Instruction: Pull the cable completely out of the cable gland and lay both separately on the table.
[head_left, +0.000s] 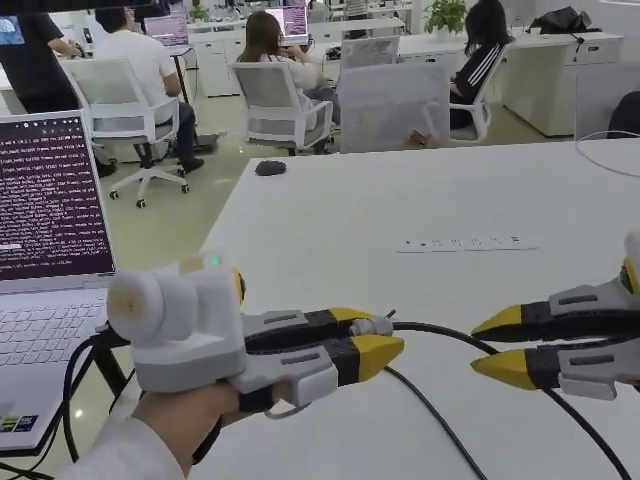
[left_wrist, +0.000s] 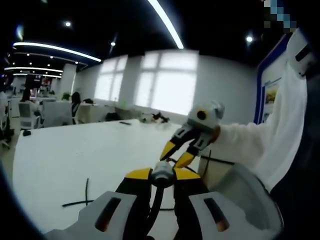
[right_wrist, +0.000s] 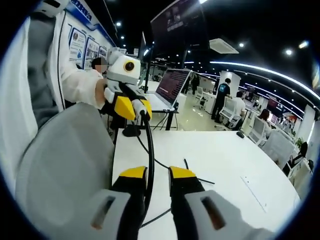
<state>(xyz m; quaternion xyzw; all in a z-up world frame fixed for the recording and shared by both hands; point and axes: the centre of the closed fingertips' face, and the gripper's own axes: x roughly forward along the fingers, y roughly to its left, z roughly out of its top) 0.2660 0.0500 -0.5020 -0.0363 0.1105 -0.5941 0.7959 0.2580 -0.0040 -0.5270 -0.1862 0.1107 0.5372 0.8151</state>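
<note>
In the head view my left gripper (head_left: 388, 333) is low and left, shut on a small silver cable gland (head_left: 370, 325). A black cable (head_left: 440, 332) runs out of the gland to the right and passes between the yellow fingertips of my right gripper (head_left: 485, 345), which stands open around it. The left gripper view has the gland (left_wrist: 162, 172) pinched between the yellow tips of the left gripper (left_wrist: 162, 176), with the right gripper (left_wrist: 177, 152) just beyond. In the right gripper view the cable (right_wrist: 149, 150) drops from the left gripper (right_wrist: 134, 107) into the gap of the right gripper (right_wrist: 157, 175).
The white table (head_left: 400, 200) stretches ahead. An open laptop (head_left: 50, 200) sits at the left edge, a dark mouse (head_left: 270, 167) at the far corner and a white strip (head_left: 465, 243) in the middle. Slack cable (head_left: 440, 425) lies near me. People sit on chairs beyond.
</note>
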